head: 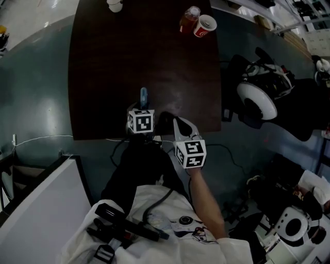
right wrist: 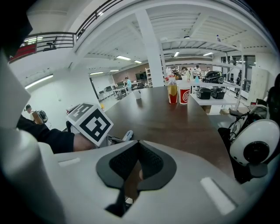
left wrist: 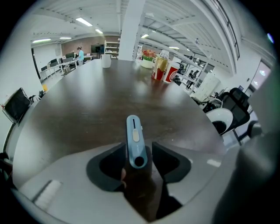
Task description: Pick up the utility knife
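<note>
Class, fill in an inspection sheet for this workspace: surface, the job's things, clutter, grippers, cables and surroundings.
Surface: dark brown rectangular table with a glossy top.
Job's things: blue plastic utility knife, lying flat near the table's near edge.
Clutter: red paper cup and clear bottle of orange drink together at the far right corner; white cup at the far edge.
Grippers: left gripper open, jaws either side of the knife, not pressing; right gripper shut, empty, beside the left.
Cables: thin white cable on the floor left of the table; black cable across the person's lap.
Surroundings: white-and-black office chair right of the table.
</note>
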Tool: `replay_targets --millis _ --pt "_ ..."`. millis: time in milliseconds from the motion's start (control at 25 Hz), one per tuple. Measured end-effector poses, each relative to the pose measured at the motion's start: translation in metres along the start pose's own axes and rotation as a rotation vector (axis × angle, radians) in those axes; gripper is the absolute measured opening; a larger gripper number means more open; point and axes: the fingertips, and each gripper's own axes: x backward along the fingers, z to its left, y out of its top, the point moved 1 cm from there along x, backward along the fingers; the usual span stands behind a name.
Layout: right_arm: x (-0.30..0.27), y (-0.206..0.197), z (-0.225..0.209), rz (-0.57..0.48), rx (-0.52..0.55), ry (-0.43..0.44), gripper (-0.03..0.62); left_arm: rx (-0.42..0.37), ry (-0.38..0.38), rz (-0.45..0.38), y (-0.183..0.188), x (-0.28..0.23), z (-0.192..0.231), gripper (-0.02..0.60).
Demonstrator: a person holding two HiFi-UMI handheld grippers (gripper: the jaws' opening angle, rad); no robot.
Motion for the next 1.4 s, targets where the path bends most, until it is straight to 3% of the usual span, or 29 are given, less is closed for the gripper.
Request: replay_targets --millis 320,480,1000,1200,1400 --pt "-0.001 -0.003 -0.003 0.011 -0.007 -0.003 0.002 -0.016 0.055 0.035 -0.003 -0.013 0.003 0.175" --pt "-0.001 -0.002 -0.003 0.011 -0.001 0.000 0.002 -0.025 0.089 0.038 -0.004 -0.012 0.007 0.126" --pt "-0.007 0.002 0.002 0.005 0.011 0.022 0.002 -0.040 0.051 0.036 -0.020 0.000 0.005 0.124" --pt "-0.007 0.007 0.004 -0.015 0.019 0.026 0.002 -0.017 0.027 -0.044 -0.013 0.023 -0.003 0.124" --pt "-0.006 0.032 0.013 -0.095 0.027 0.039 0.002 -0.034 0.015 -0.256 0.026 0.076 -0.005 0.124"
